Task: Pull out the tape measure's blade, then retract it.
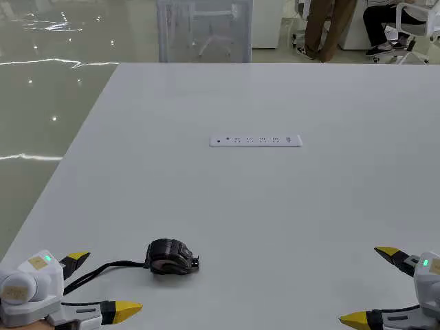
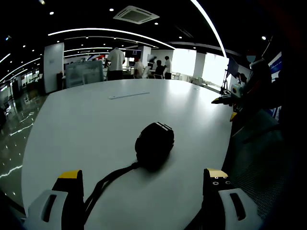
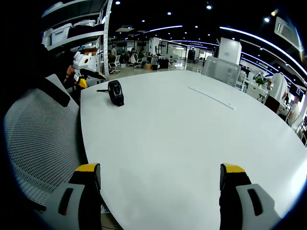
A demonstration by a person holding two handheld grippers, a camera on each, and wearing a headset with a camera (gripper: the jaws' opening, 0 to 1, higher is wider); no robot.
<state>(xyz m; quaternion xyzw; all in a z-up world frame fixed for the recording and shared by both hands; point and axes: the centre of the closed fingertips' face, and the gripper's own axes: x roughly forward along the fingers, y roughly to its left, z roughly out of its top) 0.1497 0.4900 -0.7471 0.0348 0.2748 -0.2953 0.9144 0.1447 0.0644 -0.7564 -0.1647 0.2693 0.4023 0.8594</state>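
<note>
At the near edge of the pale grey tabletop (image 1: 275, 206), the left gripper (image 1: 103, 283) with white body and yellow-tipped jaws sits at the bottom left of the head view. Its jaws are spread wide and hold nothing. The matching right gripper (image 1: 371, 285) sits at the bottom right, well apart from it, jaws equally spread and free.

Just beyond the left gripper's tips lies the small black rounded tape measure (image 1: 170, 257), resting on the table. Its black wrist strap (image 1: 103, 269) trails back toward that gripper's jaws. In the left gripper view (image 2: 144, 175) the tape measure (image 2: 154, 143) sits ahead, between the two jaws but not touched by them. In the right gripper view (image 3: 160, 168) it (image 3: 115, 92) is far off to the side, beside a grey mesh chair back (image 3: 38, 139).

Further out, mid-table, lies a long white power strip (image 1: 255, 141). Past the far edge, people's legs (image 1: 330, 31) and an office chair (image 1: 412, 27) show on a glossy floor (image 1: 48, 103).
</note>
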